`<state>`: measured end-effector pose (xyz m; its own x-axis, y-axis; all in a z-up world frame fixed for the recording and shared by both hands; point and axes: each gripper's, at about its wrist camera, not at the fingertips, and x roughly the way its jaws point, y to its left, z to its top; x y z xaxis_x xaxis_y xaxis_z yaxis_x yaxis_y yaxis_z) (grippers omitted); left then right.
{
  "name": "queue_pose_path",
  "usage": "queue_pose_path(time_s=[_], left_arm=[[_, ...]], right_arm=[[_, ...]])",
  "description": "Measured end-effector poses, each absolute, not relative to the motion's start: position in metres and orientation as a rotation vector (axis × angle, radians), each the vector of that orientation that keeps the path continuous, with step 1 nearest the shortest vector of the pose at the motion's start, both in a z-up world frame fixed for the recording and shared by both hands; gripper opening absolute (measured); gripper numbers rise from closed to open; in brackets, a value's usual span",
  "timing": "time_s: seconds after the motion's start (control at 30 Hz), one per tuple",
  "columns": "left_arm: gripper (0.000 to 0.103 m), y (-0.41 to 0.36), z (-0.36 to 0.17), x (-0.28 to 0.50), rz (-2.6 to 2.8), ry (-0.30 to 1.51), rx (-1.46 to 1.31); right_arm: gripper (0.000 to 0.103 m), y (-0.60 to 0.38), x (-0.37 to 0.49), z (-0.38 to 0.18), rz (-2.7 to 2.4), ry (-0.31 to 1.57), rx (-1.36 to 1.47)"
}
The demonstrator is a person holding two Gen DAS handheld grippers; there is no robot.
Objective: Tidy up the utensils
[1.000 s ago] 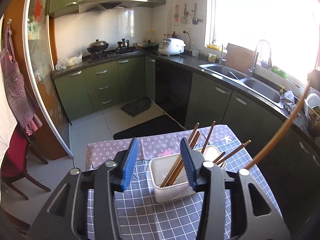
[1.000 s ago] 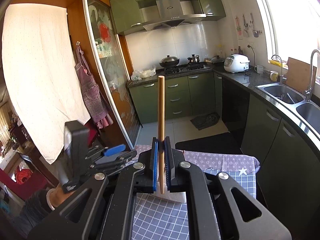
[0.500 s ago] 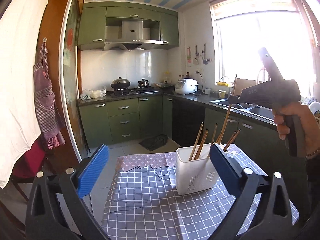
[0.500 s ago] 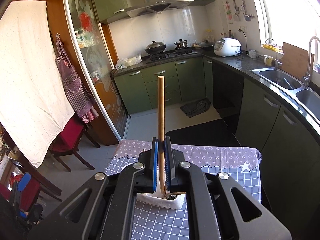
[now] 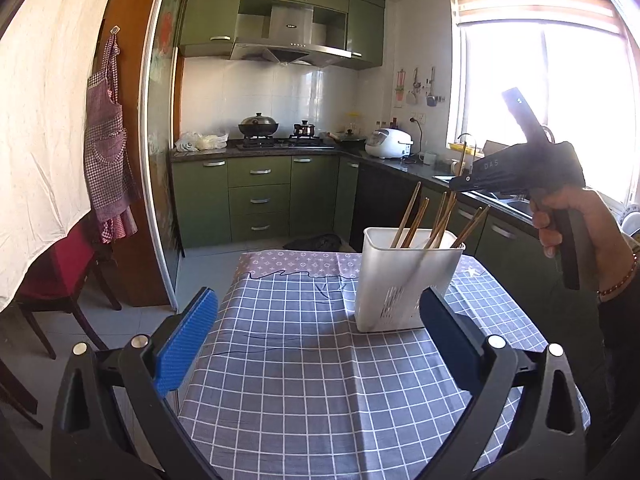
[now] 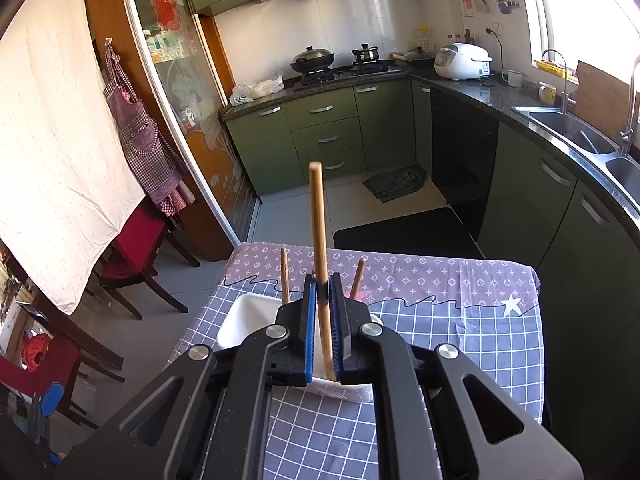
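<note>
A white plastic utensil holder [image 5: 404,280] stands on the grey checked tablecloth [image 5: 304,376] and holds several wooden chopsticks [image 5: 412,220]. My left gripper [image 5: 316,344] is open and empty, low over the cloth, in front of the holder. My right gripper [image 6: 322,320] is shut on one wooden chopstick [image 6: 318,236], held upright just above the holder [image 6: 240,320]. Its lower end reaches into the holder. In the left wrist view the right gripper [image 5: 460,184] hangs over the holder from the right.
The table's far edge has a purple patterned border [image 6: 420,272]. Red chairs [image 5: 60,276] stand to the left. Green kitchen cabinets [image 6: 320,136], a stove and a sink [image 6: 572,128] lie beyond and to the right.
My left gripper has opened wide and drawn back from the holder. My right gripper has carried the chopstick over the holder and lowered it so its end enters.
</note>
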<state>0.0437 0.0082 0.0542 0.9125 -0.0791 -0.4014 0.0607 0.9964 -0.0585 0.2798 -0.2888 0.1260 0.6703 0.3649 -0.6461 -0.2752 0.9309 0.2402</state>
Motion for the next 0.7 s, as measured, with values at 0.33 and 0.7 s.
queue_pose_path(time_s=[0.33,0.7], left_arm=[[0.096,0.006,0.041,0.045,-0.080,0.467,-0.041],[0.096,-0.006,0.015,0.027,-0.100,0.531,0.000]], right_arm=[[0.035,-0.313,0.199,0.153,0.385,0.630,0.119],[0.092,-0.350,0.057,0.069,0.332,0.591,0.130]])
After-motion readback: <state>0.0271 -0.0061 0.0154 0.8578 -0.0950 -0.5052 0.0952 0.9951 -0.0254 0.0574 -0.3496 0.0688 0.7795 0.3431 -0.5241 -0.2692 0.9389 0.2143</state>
